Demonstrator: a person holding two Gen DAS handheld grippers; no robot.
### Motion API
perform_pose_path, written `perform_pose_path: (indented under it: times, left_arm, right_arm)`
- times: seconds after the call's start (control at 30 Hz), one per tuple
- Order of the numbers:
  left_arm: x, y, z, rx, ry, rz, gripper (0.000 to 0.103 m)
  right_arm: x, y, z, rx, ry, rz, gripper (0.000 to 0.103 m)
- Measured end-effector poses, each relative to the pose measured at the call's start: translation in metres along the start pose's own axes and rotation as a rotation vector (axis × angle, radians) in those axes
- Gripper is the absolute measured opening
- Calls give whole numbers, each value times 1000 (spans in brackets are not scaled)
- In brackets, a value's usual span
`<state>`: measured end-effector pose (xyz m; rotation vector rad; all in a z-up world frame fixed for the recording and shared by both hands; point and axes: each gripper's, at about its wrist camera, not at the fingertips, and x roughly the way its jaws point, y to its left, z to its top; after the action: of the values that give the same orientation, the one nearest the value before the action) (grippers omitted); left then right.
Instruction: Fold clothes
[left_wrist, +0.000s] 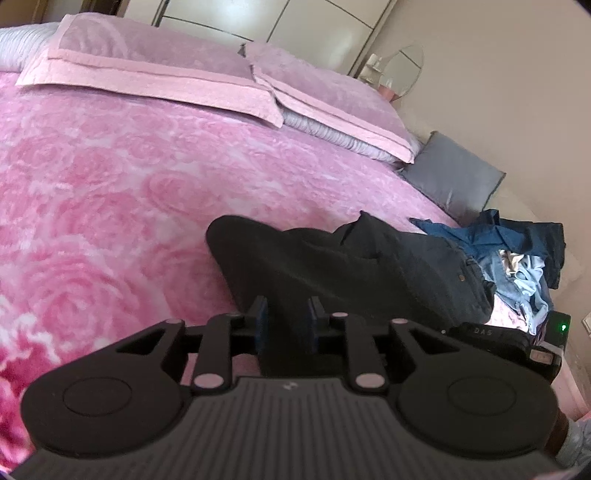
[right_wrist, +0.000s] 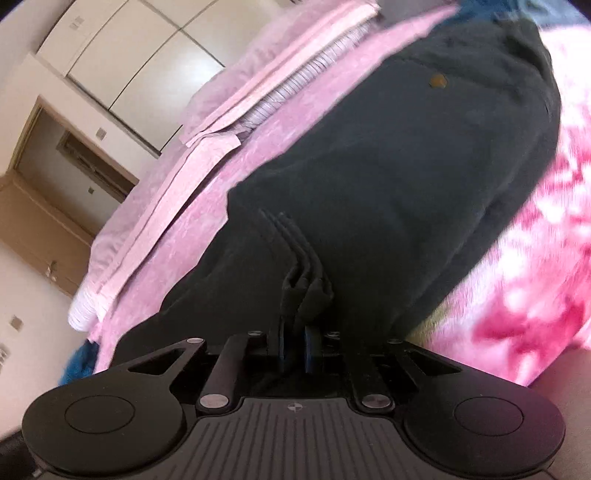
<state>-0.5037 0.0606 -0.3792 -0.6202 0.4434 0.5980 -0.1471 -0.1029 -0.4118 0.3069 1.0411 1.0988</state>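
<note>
While pinched by right hand-held gripper (right_wrist: 294, 341), black trousers (right_wrist: 388, 177), pink bedspread (right_wrist: 524, 280)

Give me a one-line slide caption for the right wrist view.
Right tool shut on a bunched fold of the black trousers, which lie across the pink floral bedspread.

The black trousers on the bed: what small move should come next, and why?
Probably close the left gripper on the black trousers. Its jaws stand apart with the cloth between them, seemingly unpinched, while the right gripper is shut on a bunched fold. With both ends held, the trousers could be folded over the pink bedspread.
</note>
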Motion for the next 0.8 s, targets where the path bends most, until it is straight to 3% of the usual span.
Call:
perform_pose_path:
  times: [0.17, 0.3, 0.4, 0.5, 0.53, 0.57, 0.6, 0.63, 0.73, 0.8]
  left_arm:
    - [17, -10, 5, 56, 33, -28, 17]
    - [58, -8, -14, 128, 209, 90, 13]
    - [57, -3, -16, 86, 197, 85, 12]
    - [51, -10, -14, 123, 191, 92, 12]
    - [48, -10, -13, 128, 184, 91, 12]
    - [45, -11, -11, 131, 175, 89, 12]
    - [41, -9, -9, 120, 163, 82, 12]
    - [37, -8, -6, 102, 148, 77, 12]
    - [34, -10, -5, 96, 142, 71, 12]
    - [37, -11, -12, 105, 156, 81, 12]
  right_arm:
    - [-3, 4, 2, -54, -15, -30, 8]
    - [7, 4, -2, -75, 10, -26, 7]
    - [9, 5, 1, -59, 25, -25, 7]
    - [4, 9, 10, -75, 53, -29, 9]
    - [2, 11, 12, -81, 61, -31, 12]
    - [-5, 15, 15, -100, 47, -51, 25]
    - [-11, 23, 15, -145, 14, -84, 40]
    - [-17, 31, 16, -192, -21, -118, 42]
    - [-36, 54, 12, -407, -160, -204, 43]
    - [-34, 68, 2, -542, -148, -174, 43]
